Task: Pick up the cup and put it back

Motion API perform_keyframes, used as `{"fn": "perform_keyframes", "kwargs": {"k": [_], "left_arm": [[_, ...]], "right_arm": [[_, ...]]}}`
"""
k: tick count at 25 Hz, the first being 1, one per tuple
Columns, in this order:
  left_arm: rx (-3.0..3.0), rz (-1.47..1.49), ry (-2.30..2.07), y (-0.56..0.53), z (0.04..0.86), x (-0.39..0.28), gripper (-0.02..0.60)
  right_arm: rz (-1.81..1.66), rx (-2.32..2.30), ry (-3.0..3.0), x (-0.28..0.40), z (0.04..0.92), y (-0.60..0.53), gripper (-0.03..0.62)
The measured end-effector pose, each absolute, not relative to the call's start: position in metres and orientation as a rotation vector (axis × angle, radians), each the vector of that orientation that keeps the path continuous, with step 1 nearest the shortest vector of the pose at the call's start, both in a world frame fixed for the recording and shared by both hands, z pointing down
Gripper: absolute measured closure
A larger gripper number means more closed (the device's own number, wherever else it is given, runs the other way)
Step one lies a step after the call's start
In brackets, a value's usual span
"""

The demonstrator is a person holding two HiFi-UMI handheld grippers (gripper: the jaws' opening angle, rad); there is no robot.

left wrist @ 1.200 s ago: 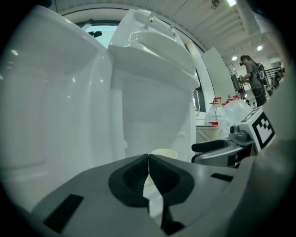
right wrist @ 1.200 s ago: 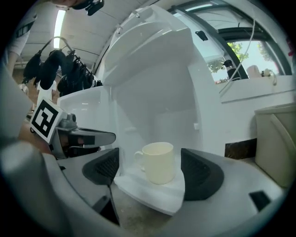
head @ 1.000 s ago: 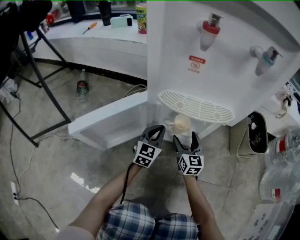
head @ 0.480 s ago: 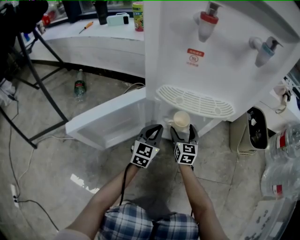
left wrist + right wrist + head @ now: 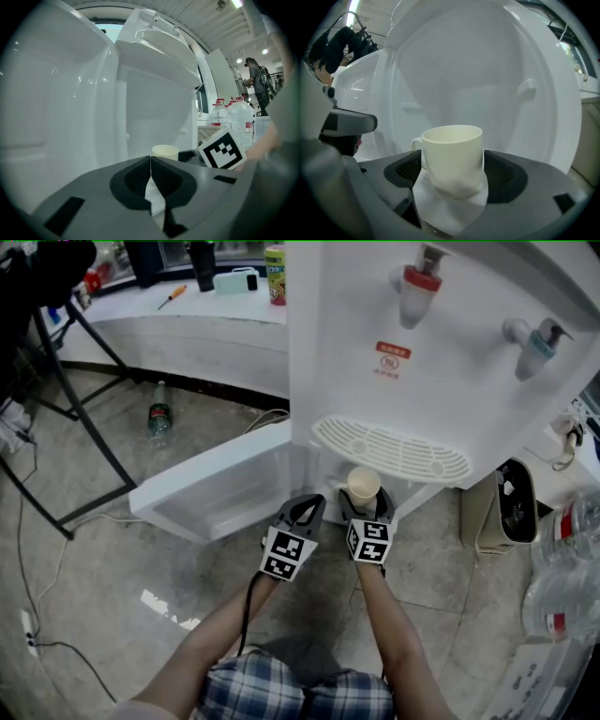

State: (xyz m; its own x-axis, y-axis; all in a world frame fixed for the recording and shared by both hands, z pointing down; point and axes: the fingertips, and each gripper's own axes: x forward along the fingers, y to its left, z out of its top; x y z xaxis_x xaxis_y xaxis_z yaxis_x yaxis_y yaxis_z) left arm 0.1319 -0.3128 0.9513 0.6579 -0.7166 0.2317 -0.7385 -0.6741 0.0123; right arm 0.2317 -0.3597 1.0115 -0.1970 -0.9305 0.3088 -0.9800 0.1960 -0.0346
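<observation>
White plastic is filling most of the scene: the water dispenser (image 5: 450, 352) is standing in front of you, and its lower cabinet door (image 5: 225, 484) is hanging open toward your left. That is leaving the compartment under the drip grille (image 5: 394, 451) open to reach, which is presumably where the cup belongs.

Your right gripper (image 5: 367, 506) is doing the work. Its jaws are pressing on both sides of the cup's body, low on the wall, so the rim is standing clear above them and the cup is sitting upright rather than tipping. Your left gripper (image 5: 313, 504) is waiting just beside it with its jaws brought together on nothing. Parked there, it is staying out of the compartment mouth and is not crowding the right arm.

The cup (image 5: 452, 154) is sitting between the right jaws at the compartment opening, just below the grille. Whether its base is resting on the shelf or hanging free is not showing in any view. Its handle (image 5: 417, 143) is pointing toward your left, outside the grip, so the pads are bearing on smooth wall only. I am judging this the safer hold for carrying it out and back.
</observation>
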Motion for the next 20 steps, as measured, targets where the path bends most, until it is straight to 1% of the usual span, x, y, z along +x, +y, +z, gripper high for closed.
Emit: {"fn": "perform_keyframes", "kwargs": {"k": [8,20], "left_arm": [[2.761,0.299,-1.220,-0.313,0.948,0.131,0.555],[2.751,0.298,-1.230,-0.312,0.949,0.128,0.555]], "right_arm": [[0.379,1.839,-2.250,0.232,1.012,-0.370,0.177],[0.312,1.806,-2.247,0.227,1.007,-0.358,0.183]]}}
